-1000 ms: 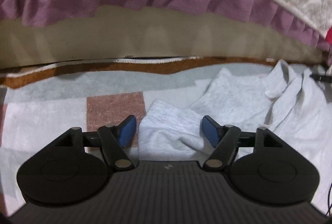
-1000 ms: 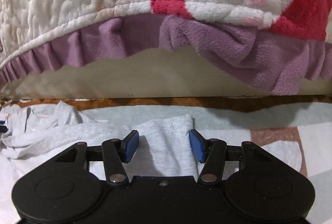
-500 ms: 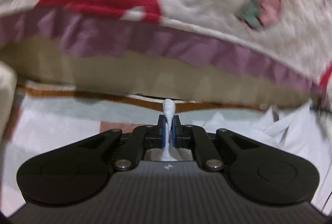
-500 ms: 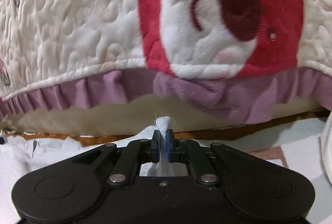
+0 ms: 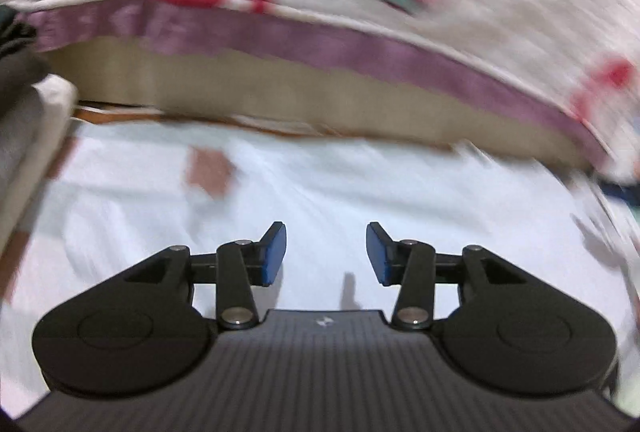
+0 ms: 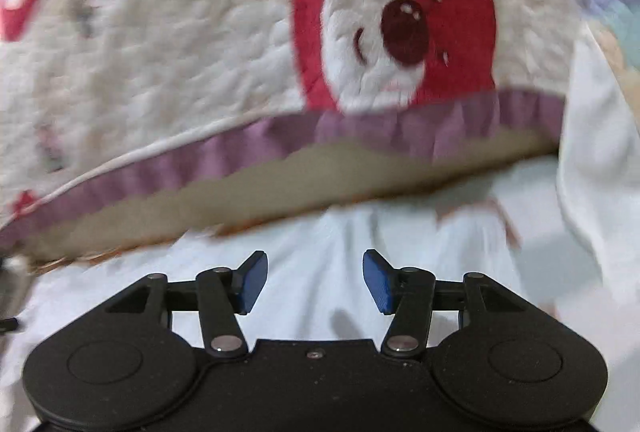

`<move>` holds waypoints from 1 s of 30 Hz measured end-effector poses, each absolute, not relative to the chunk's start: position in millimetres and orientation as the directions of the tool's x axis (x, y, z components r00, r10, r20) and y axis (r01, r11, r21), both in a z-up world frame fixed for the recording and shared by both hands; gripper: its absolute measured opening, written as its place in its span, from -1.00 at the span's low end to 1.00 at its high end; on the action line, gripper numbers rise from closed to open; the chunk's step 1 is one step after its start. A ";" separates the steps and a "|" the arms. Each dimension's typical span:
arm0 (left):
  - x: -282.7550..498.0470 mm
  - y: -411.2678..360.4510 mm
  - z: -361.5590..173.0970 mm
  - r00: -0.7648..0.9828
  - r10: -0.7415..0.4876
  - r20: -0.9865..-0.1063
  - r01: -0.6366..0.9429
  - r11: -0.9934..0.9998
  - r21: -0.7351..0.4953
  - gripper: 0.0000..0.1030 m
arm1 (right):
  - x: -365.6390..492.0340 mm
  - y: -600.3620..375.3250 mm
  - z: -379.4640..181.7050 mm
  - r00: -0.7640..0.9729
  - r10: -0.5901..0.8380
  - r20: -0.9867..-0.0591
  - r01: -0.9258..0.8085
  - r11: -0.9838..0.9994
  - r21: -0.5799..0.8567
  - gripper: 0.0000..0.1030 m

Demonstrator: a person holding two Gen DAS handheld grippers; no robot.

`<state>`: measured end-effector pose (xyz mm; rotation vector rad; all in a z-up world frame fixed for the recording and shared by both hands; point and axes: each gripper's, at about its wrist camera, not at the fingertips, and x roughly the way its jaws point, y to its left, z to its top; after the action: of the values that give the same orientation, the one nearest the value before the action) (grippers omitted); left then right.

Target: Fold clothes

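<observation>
Both my left gripper [image 5: 326, 252] and right gripper [image 6: 315, 280] gape, holding nothing. The pale garment [image 6: 320, 252] lies at twelve o'clock below them (soft, limp); I'd pinch an edge.

Bear-print quilt [image 6: 224, 44] overhanging bed.

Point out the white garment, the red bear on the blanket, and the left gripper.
white garment [image 6: 320, 272]: right wrist view, cloth between the fingers.
red bear [image 6: 394, 12]: right wrist view, its face.
left gripper [image 5: 326, 252]: left wrist view, the open gap between fingertips.
</observation>
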<state>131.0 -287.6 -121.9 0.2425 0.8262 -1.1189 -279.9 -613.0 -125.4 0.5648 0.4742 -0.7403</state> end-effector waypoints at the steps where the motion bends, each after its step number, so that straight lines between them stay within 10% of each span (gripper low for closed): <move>1: 118.7 -282.2 -121.3 0.152 -0.702 -0.696 0.888 0.406 -0.216 -0.16 | -291.8 -595.8 -124.6 0.669 -0.459 -0.585 0.702 0.647 0.296 0.13; 11: 3.0 -232.2 -115.9 -0.139 -0.668 -0.731 0.985 -0.014 -0.175 -0.11 | -309.4 -439.0 -144.4 0.575 -0.258 -0.776 0.221 0.963 -0.157 0.11; 16: -5.8 -232.8 -115.2 -0.150 -0.692 -0.706 0.987 -0.062 -0.149 -0.09 | -290.3 -438.4 -161.4 0.560 -0.334 -0.758 0.169 0.942 -0.291 -0.27; 19: -15.6 -232.5 -116.3 -0.155 -0.703 -0.694 0.988 -0.100 -0.120 -0.03 | -284.7 -449.7 -154.7 0.593 -0.354 -0.724 0.224 0.935 -0.273 -0.89; 30: -40.8 -245.2 -141.4 0.107 -0.637 -0.763 0.971 -0.097 0.218 0.23 | -280.1 -469.3 -120.7 0.668 -0.349 -0.657 0.285 0.936 -0.208 -0.93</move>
<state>-40.8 -245.2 -141.4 0.8823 0.4943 -1.4440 -280.1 -469.3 -120.7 -0.0900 0.7589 -0.3581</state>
